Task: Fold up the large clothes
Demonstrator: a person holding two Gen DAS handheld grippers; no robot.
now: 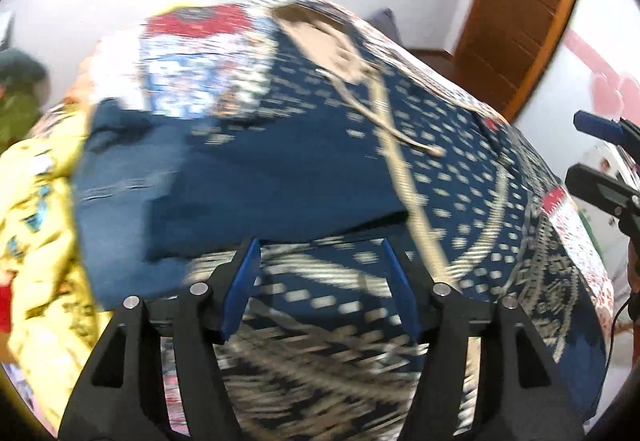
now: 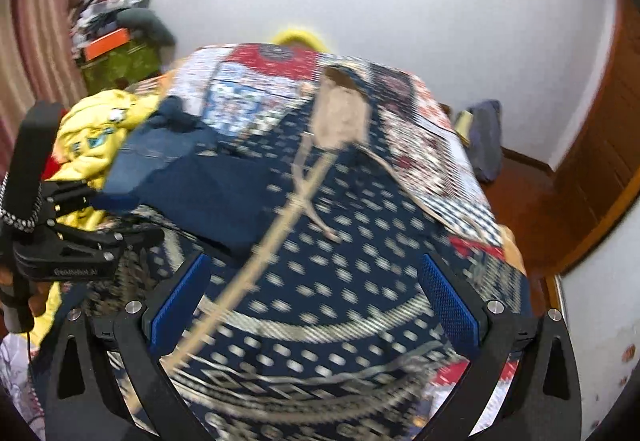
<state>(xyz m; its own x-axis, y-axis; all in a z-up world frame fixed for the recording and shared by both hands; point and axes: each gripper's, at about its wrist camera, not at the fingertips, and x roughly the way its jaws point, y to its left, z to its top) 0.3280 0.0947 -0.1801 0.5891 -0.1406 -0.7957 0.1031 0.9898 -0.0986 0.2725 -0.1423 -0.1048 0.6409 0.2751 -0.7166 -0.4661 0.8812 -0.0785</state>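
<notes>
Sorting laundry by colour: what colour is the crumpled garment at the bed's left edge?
Yellow garment, clearest in the right wrist view.

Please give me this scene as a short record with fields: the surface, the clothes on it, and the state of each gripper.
surface: bed with patterned navy cover
folded garment: dark blue denim piece, lying on the cover
other clothes: yellow printed garment, heaped at the left edge
strap: beige strap lying across the cover
left gripper: open, nothing between its fingers
right gripper: open, nothing held
picture quality: motion blur in both views
</notes>
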